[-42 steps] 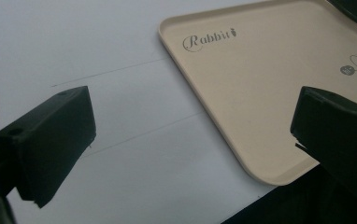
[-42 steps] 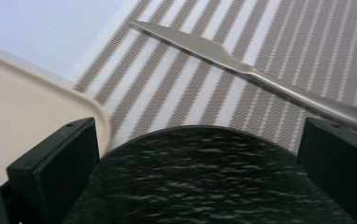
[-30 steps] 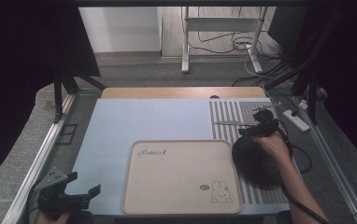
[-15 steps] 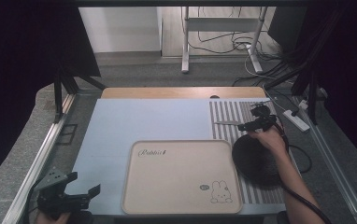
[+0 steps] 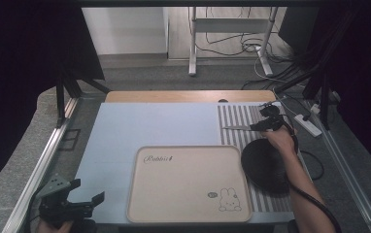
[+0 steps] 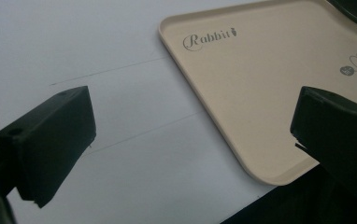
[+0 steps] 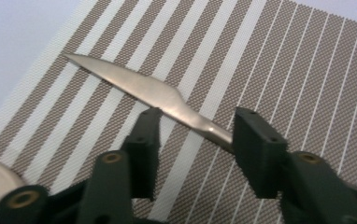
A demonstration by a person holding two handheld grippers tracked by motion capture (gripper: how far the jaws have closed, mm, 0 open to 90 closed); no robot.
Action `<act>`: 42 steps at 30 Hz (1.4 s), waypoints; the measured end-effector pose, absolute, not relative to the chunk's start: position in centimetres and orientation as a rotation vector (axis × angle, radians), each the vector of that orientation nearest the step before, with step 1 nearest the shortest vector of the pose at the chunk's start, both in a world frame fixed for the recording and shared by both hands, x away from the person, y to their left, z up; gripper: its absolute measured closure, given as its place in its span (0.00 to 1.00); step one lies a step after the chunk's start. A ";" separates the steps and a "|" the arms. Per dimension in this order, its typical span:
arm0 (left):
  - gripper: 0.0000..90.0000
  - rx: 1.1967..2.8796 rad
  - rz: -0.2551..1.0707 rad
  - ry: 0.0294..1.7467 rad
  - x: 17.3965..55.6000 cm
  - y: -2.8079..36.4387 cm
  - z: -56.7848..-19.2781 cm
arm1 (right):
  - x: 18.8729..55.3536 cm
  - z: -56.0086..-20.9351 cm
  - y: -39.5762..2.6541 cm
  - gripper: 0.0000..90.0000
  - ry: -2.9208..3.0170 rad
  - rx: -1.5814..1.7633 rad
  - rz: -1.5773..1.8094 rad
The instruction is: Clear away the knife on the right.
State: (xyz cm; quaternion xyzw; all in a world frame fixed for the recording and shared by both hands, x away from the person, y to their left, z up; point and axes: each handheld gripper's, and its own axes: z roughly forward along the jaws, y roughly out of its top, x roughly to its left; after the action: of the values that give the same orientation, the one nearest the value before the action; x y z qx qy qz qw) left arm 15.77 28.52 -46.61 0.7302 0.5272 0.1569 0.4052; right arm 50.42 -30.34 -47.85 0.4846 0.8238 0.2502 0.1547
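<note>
A metal knife (image 7: 134,84) lies flat on the striped placemat (image 7: 307,70), its blade pointing left in the high view (image 5: 234,128). My right gripper (image 7: 197,135) straddles its handle end, one jaw on each side. The jaws have just been closing with the knife between them, and a gap still shows beside the metal. From above, the right gripper (image 5: 267,121) sits at the mat's far right. Over the table's near left corner my left gripper (image 5: 87,190) hangs wide open and empty (image 6: 195,140). Beside it is the beige tray (image 6: 270,84).
The beige "Rabbit" tray (image 5: 188,184) lies at the front centre on the pale blue table cover (image 5: 149,126). A black round plate (image 5: 263,165) rests on the striped placemat (image 5: 237,116) under my right forearm. A power strip (image 5: 306,124) and cables lie beyond the table's right edge.
My right hand has slid a little farther up the placemat to the knife, and its jaws have narrowed around the handle. The left gripper has stayed put.
</note>
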 end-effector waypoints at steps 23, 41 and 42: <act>0.01 1.839 0.388 1.335 15.8 28.6 -46.6 | 53.6 -50.3 -33.8 1.00 2.287 1.471 0.568; 0.01 1.856 0.386 1.328 15.9 28.4 -46.6 | 50.9 -49.5 -35.8 1.00 2.456 1.500 0.531; 0.01 1.857 0.386 1.327 15.9 28.4 -46.6 | 50.8 -49.5 -35.8 1.00 2.472 1.498 0.533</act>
State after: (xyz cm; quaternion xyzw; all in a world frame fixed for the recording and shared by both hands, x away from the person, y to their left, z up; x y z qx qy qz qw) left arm 15.91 28.43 -46.63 0.7347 0.5249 0.1527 0.4017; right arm 50.79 -35.77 -49.52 0.5070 0.8368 0.1803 0.1012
